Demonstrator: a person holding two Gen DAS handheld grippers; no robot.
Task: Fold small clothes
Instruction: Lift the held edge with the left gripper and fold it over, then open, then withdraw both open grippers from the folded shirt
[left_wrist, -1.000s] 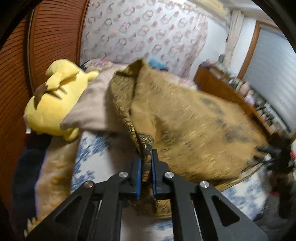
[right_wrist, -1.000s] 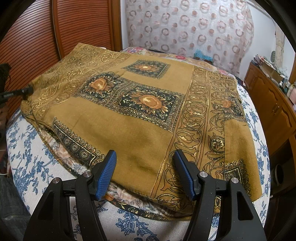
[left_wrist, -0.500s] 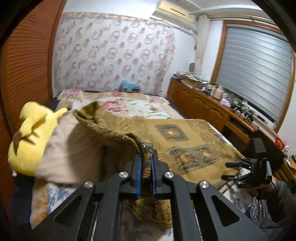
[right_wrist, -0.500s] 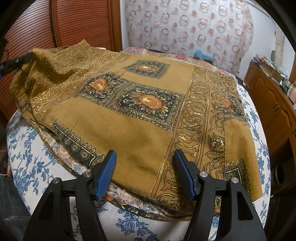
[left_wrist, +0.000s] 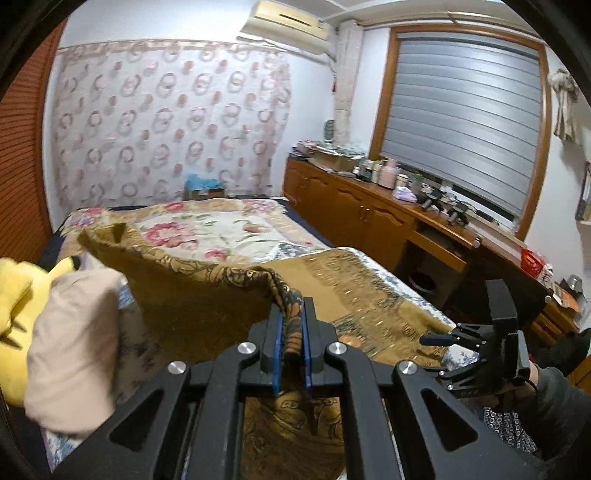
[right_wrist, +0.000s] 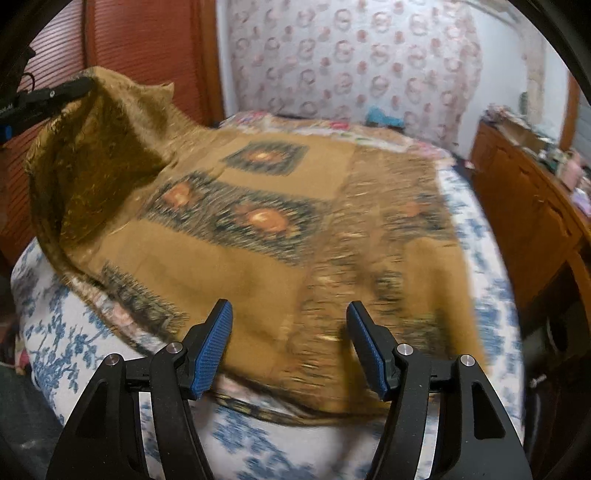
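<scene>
A mustard-brown cloth (right_wrist: 280, 254) with dark floral squares lies spread on the bed. My left gripper (left_wrist: 292, 328) is shut on its edge and holds that side lifted, so the cloth (left_wrist: 207, 295) rises in a fold in front of the left wrist camera. In the right wrist view the left gripper (right_wrist: 79, 86) shows at the upper left with the raised corner hanging from it. My right gripper (right_wrist: 290, 325) stands open just above the cloth's near edge, nothing between its blue pads (right_wrist: 212, 347). The right gripper (left_wrist: 437, 338) also shows at the right of the left wrist view.
A bed with a blue-flowered cover (right_wrist: 66, 332) bears the cloth. A beige pillow (left_wrist: 70, 354) and a yellow plush toy (left_wrist: 14, 295) lie at the left. A wooden sideboard (left_wrist: 369, 218) runs along the right under a shuttered window (left_wrist: 461, 122). A red slatted door (right_wrist: 140, 40) stands behind.
My left gripper has risen and swung inward with the cloth's edge, lifting that side off the bed into a tall fold. The right gripper has stayed put and open.
</scene>
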